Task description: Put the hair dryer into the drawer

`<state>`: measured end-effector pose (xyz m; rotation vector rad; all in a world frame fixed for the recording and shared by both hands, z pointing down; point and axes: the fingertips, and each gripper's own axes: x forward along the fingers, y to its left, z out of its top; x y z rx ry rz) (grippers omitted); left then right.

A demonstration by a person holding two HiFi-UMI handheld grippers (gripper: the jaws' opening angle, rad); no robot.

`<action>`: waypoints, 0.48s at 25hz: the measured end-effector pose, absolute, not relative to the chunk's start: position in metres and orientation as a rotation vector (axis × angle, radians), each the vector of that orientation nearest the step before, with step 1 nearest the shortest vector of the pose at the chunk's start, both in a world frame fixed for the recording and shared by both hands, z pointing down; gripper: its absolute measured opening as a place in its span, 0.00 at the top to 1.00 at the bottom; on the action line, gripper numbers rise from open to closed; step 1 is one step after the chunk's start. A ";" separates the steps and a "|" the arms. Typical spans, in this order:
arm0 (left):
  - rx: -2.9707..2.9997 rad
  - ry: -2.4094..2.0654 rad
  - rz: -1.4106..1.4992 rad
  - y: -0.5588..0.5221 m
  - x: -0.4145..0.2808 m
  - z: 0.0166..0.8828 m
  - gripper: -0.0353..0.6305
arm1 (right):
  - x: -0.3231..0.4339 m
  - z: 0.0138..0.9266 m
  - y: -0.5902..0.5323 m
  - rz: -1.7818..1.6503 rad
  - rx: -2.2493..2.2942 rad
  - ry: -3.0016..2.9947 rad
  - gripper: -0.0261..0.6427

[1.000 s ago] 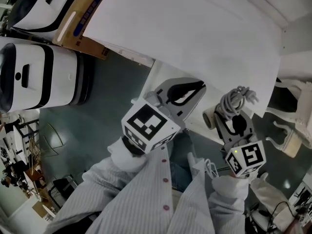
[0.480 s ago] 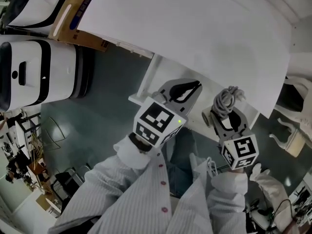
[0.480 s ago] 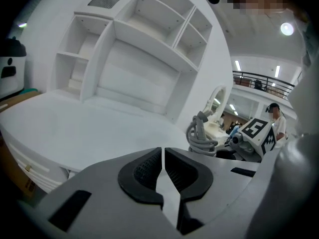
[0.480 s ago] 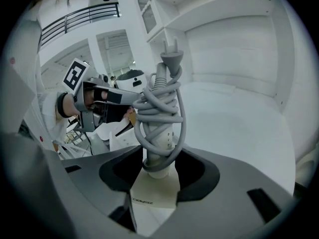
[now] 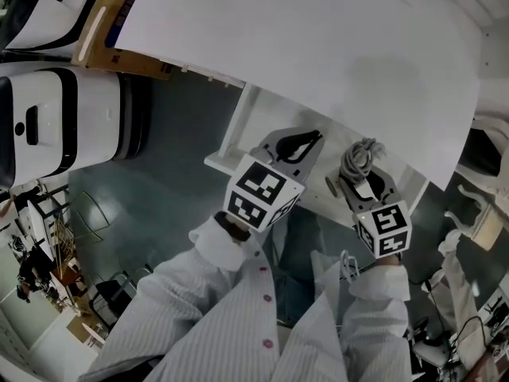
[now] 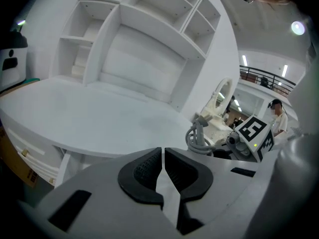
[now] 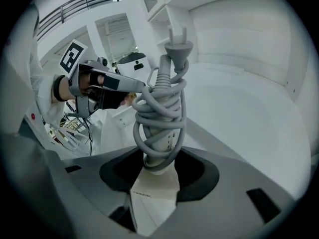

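Observation:
The hair dryer (image 5: 359, 162) is pale grey, with its grey cord wound round the handle and the plug sticking out on top. My right gripper (image 5: 363, 183) is shut on that handle and holds it above the open white drawer (image 5: 225, 145) under the desk edge. In the right gripper view the cord-wrapped handle (image 7: 159, 118) stands upright between the pads, plug (image 7: 177, 49) uppermost. My left gripper (image 5: 299, 144) hovers just left of the dryer, over the drawer, shut on nothing. From the left gripper (image 6: 163, 169) view, the dryer's cord (image 6: 199, 137) shows to the right.
The white desk top (image 5: 318, 46) fills the upper part of the head view, with white shelves (image 6: 139, 29) at its back. On the floor at left stand a white-and-black machine (image 5: 48, 126) and a cardboard box (image 5: 119, 22). White furniture (image 5: 477, 213) stands at far right.
Both grippers have drifted a little up and toward the desk, the right one carrying the hair dryer slightly left. Neither gripper's grip has changed.

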<state>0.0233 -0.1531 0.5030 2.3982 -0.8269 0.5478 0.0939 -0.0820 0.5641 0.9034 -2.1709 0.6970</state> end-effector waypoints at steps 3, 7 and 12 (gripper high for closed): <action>2.387 -0.826 0.559 -0.152 0.025 0.511 0.91 | 0.094 0.577 -0.084 0.697 0.894 -2.152 0.67; 2.367 -0.839 0.572 -0.155 0.017 0.522 0.91 | 0.087 0.592 -0.086 0.696 0.866 -2.135 0.67; 2.345 -0.867 0.568 -0.160 0.006 0.529 0.91 | 0.080 0.606 -0.085 0.688 0.835 -2.127 0.67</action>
